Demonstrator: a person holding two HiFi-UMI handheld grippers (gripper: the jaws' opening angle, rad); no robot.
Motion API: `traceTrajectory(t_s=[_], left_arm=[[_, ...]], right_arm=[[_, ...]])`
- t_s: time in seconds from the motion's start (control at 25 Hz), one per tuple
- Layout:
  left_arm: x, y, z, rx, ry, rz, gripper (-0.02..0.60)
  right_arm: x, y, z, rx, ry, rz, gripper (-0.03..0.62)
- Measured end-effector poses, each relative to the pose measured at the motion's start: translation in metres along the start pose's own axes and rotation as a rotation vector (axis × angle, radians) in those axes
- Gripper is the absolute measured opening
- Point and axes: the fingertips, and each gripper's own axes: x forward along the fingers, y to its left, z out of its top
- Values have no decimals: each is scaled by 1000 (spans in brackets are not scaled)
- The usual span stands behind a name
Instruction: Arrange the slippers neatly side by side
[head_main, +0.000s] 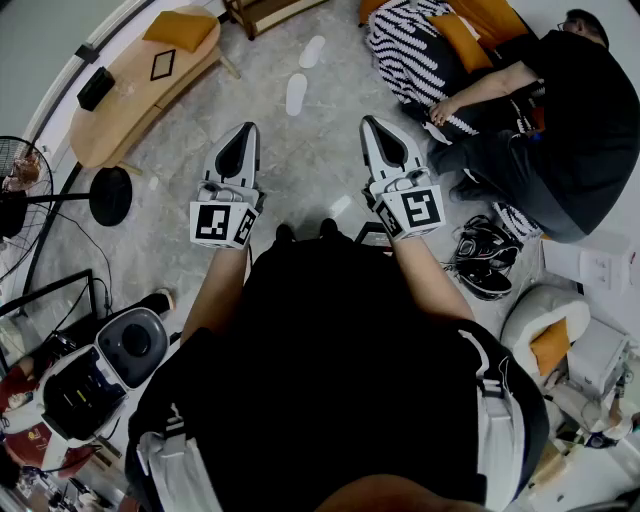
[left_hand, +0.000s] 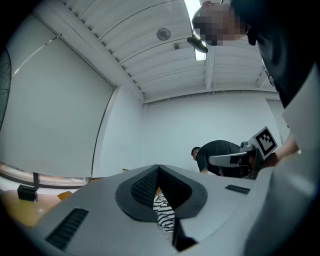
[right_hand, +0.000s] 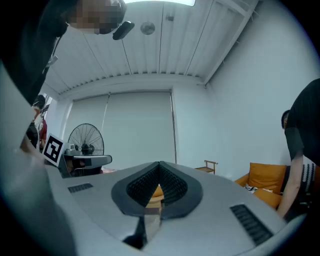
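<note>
Both the left gripper (head_main: 245, 135) and the right gripper (head_main: 371, 128) are clenched on nothing, well short of what look like two white slippers (head_main: 297, 93) lying staggered on the floor (head_main: 320, 170) ahead, so reaching in unopened would probably shove one askew.

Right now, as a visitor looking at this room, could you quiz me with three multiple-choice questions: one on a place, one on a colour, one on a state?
1. Where do the two white slippers lie?
A on the floor
B in a box
C on a chair

2. The cushion on the wooden table is:
A blue
B orange
C white

3. The jaws of the right hand-held gripper are:
A wide open
B shut on a slipper
C shut and empty

Answers: 1 A, both lie on bare floor; 2 B, the head view shows it orange; 3 C, the tips meet with nothing between.
</note>
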Motion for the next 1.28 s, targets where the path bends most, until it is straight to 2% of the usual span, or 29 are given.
traceTrajectory(t_s=[0.32,0.6,1.04,1.28], left_arm=[[6,9,-6,-11,20,-13,14],[17,-2,-3,-7,31,-26,14],[38,-20,-12,-13,47,-3,14],[45,-7,-26,-14,67,4,13]], right_arm=[[17,9,-1,22,-12,43,31],[11,-5,1,64,-37,69,31],[5,-25,-14,73,-7,153,31],[23,-35,-29,74,16,135,31]])
